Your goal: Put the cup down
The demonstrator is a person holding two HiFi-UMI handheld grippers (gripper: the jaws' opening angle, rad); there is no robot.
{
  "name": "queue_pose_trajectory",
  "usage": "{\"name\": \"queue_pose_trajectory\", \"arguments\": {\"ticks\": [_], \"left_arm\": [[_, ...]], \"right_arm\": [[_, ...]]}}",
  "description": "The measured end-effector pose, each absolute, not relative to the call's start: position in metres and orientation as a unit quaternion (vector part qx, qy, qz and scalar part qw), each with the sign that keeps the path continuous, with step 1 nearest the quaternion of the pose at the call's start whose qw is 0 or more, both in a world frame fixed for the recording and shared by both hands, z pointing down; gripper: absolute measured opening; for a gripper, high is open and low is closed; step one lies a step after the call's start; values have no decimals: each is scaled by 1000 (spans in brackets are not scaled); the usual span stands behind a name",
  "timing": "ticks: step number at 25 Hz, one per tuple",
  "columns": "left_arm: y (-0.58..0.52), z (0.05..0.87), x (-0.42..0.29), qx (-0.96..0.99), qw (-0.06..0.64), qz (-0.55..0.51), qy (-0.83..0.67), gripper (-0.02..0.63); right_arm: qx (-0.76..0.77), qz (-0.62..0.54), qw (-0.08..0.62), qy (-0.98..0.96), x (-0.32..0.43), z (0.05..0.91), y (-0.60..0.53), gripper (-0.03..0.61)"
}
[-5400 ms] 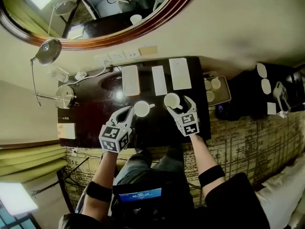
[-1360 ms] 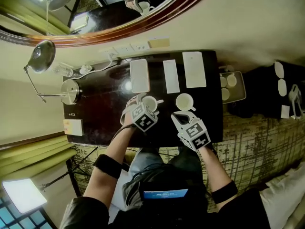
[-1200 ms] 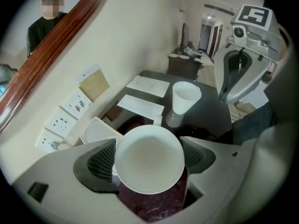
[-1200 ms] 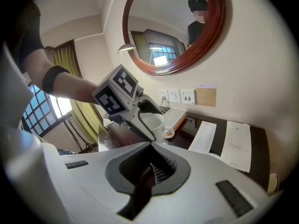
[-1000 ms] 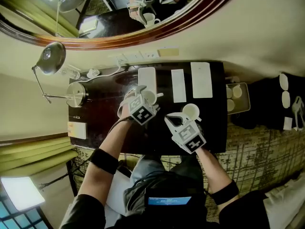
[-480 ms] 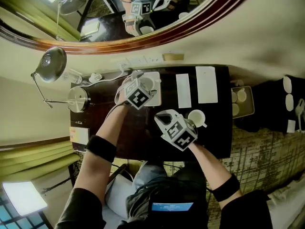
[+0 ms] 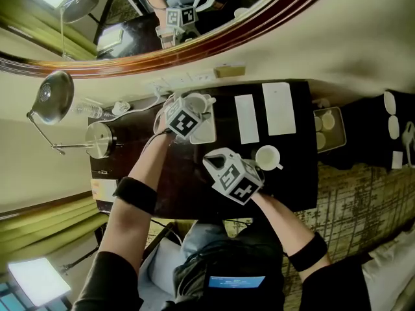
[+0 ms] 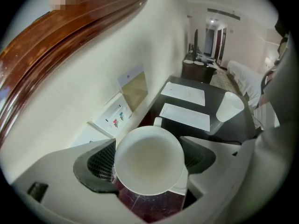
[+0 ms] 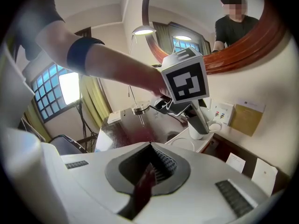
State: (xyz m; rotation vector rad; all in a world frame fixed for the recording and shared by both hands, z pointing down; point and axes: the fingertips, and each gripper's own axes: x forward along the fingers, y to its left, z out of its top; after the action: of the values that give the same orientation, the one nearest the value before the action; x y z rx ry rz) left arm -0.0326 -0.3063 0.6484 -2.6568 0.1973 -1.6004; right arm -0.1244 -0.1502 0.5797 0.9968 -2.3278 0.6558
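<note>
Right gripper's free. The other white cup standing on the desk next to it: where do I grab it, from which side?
Grip the standing cup across its round wall below the rim, coming from above on the near side. It stands upright, mouth up, handle sticking out to the head view's right; keep clear of that. The right gripper is shut: open it first.

Head view overhead; tool views close, sharing cup [image 8: 148, 160].
</note>
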Motion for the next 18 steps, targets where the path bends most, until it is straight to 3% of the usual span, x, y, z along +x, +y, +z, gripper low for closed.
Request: {"name": "queue_pose_trajectory", "arguments": {"ticks": [14, 18], "left_arm": [[-319, 645, -25, -873, -4, -477, 100, 426], [-321, 646, -26, -874, 7, -473, 112, 479]], "right_arm": [[376, 247, 259, -854, -119, 583, -149, 3], [374, 249, 261, -854, -120, 586, -146, 3]]}}
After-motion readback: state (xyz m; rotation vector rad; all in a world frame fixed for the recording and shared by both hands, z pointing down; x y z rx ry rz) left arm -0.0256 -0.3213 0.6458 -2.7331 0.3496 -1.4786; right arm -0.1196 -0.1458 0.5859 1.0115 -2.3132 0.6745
